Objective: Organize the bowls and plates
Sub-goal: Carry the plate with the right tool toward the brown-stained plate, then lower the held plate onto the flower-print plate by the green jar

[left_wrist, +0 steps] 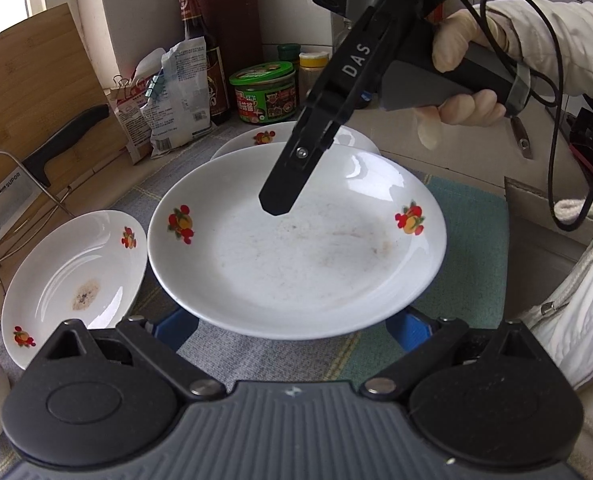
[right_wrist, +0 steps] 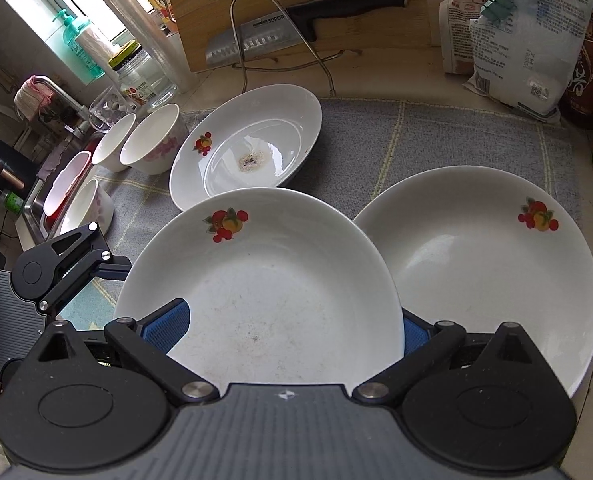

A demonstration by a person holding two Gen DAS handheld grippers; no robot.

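Observation:
A large white plate with fruit prints (left_wrist: pixel 296 248) is held above the grey mat; it also shows in the right wrist view (right_wrist: pixel 264 292). My left gripper (left_wrist: pixel 292 332) has its blue pads spread wide under the plate's near rim. My right gripper (right_wrist: pixel 292 328) reaches over the plate's far side (left_wrist: pixel 280 196), blue pads either side of the rim; its grip is hidden. A second plate (right_wrist: pixel 476 264) lies just behind. A third, stained plate (right_wrist: pixel 248 144) lies to the left. Several white bowls (right_wrist: pixel 152 140) stand at the mat's left end.
A cutting board (right_wrist: pixel 296 8) with a cleaver (right_wrist: pixel 256 40) on a wire stand leans at the back. Bags (right_wrist: pixel 528 40), a sauce bottle (left_wrist: pixel 200 48) and a green jar (left_wrist: pixel 264 92) crowd the back corner. A sink (right_wrist: pixel 36 208) lies left of the bowls.

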